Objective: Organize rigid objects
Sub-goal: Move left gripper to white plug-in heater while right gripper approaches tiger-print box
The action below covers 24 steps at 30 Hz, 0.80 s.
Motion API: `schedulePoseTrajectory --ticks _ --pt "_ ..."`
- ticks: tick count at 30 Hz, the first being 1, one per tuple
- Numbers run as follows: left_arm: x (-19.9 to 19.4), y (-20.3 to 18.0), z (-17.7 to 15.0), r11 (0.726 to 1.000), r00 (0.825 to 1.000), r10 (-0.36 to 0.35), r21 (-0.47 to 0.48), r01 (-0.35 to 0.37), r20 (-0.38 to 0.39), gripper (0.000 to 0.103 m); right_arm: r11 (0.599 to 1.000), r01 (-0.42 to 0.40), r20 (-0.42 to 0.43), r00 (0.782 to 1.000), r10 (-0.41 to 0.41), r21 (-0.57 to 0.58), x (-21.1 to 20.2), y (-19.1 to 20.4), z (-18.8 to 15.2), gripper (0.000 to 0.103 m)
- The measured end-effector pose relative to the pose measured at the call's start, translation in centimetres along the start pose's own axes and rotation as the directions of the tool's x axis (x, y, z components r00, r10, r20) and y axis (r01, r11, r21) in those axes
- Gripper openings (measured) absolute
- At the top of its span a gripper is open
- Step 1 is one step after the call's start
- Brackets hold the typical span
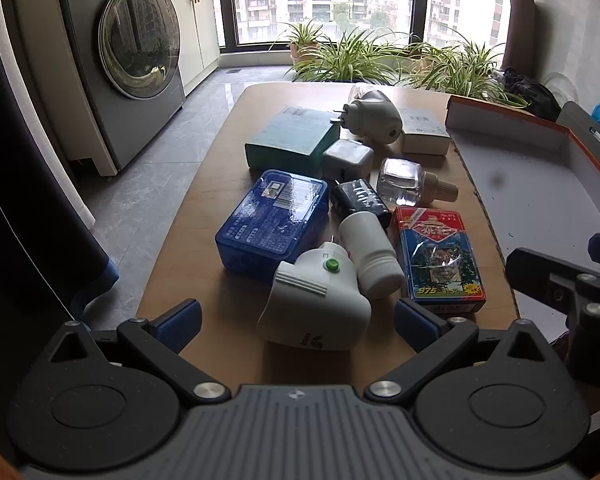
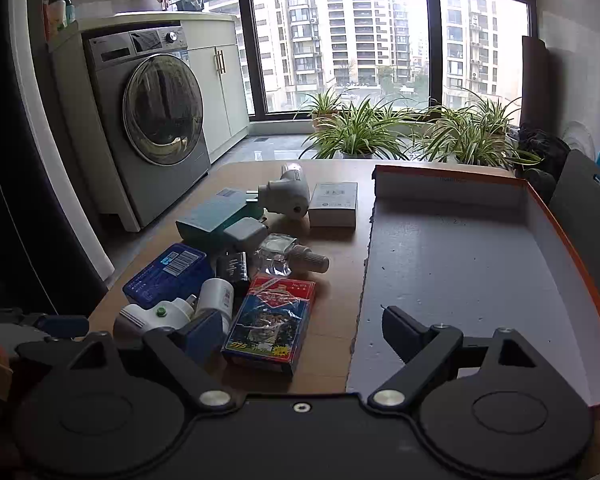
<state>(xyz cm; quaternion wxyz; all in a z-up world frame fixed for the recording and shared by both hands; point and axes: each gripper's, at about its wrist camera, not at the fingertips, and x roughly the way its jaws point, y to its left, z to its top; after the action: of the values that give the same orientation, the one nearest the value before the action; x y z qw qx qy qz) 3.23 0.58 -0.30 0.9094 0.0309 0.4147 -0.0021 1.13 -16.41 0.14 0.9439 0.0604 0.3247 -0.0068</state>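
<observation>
My left gripper (image 1: 298, 322) is open, and the near end of a white plug-in device with a green button (image 1: 316, 296) lies between its blue pads without touching them. Beyond it, crowded together, are a white bottle (image 1: 370, 252), a blue plastic box (image 1: 272, 224), a red and blue card pack (image 1: 440, 256), a black adapter (image 1: 360, 198), a clear glass bottle (image 1: 402, 182), a white charger (image 1: 348, 158), a teal box (image 1: 292, 136), a second plug-in device (image 1: 374, 116) and a small white box (image 1: 424, 134). My right gripper (image 2: 304, 336) is open over the card pack (image 2: 272, 320).
An orange-rimmed shallow box with a grey floor (image 2: 460, 260) takes up the right half of the wooden table (image 2: 340, 240). A washing machine (image 2: 156, 120) stands to the left on the floor. Potted plants (image 2: 360, 132) line the window beyond the table's far edge.
</observation>
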Motion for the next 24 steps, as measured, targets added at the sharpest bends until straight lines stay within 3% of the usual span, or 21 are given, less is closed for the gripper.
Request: schedulePoseTrajectory --ticks 8,24 --pt "0.8 0.9 -0.3 0.999 0.999 -0.042 -0.019 0.042 -0.019 0.103 1.0 0.004 -0.016 1.0 -0.004 -0.017 0.2 0.3 -0.2 0.102" --pt "2.0 0.7 0.4 0.999 0.999 -0.031 0.013 0.032 -0.04 0.103 1.0 -0.019 -0.044 0.999 0.018 -0.009 1.3 0.7 0.2 0.102"
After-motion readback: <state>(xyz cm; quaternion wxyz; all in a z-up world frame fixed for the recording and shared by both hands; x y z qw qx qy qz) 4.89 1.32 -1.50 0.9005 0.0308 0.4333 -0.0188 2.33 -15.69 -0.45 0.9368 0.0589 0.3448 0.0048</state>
